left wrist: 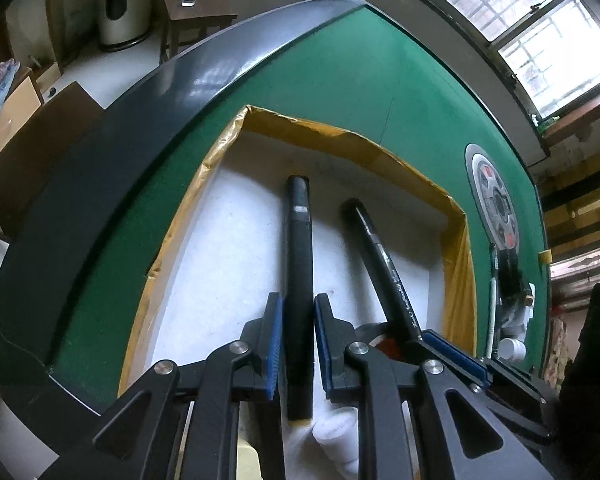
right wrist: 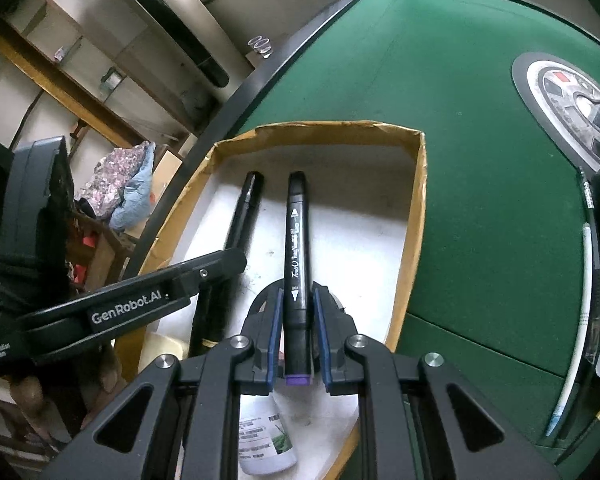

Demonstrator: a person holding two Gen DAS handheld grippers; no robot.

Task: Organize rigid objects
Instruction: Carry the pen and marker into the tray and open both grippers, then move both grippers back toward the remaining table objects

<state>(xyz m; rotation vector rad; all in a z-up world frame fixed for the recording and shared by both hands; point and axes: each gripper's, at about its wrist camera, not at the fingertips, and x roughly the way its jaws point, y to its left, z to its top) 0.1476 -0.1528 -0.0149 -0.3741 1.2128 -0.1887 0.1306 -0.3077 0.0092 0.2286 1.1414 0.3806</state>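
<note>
Two black markers are the things in hand, one per gripper, and both hang over the open cardboard box (left wrist: 456,248) that sits on the green table (left wrist: 340,80). In the left wrist view the left gripper (left wrist: 296,344) pinches a plain black marker (left wrist: 299,280) along the centre of the frame, blue pads pressed to its barrel near the lower end, its cap end reaching up toward the box's far wall. The right gripper (right wrist: 296,340) does the same in its own view with the labelled marker (right wrist: 296,260) (white lettering runs along the barrel, and a purple end cap shows at the bottom, between the fingers). Each marker is gripped near its back end and pointed steeply down, which reads as a lowering pose: the long free end goes into the box first, so the pair can be laid side by side on the white floor.

The count: two markers, two grippers, one box. A white bottle (right wrist: 266,436) with a green-printed label lies at the box's near end, low in the right wrist frame; whether the white cylinder low in the left view is the same bottle is hard to tell. At the right edge of the table sit a round dial panel (right wrist: 572,108) and a cluttered holder with more pens.
</note>
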